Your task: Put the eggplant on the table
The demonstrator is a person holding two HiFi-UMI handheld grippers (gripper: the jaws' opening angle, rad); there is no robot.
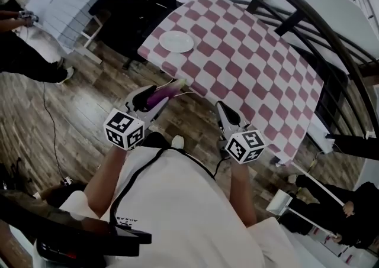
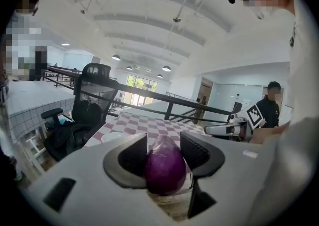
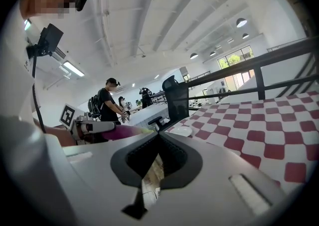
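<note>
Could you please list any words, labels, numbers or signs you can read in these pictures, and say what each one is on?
No text can be read as words.
Left marker cube and right marker cube: black-and-white square patterns only, no words or numbers.
Small print on the white shirt: too small and blurred to read.

Open hall, checked-cloth table [image 1: 254, 60] beside a railing [image 3: 279, 56].
Dark wood-plank floor [image 1: 59, 119]. A black office chair [image 2: 94, 93] stands near the table's far end. The white vaulted ceiling [image 2: 149, 15] carries round lamps [image 2: 166, 68], and bright windows [image 2: 137, 83] close the far wall.
</note>
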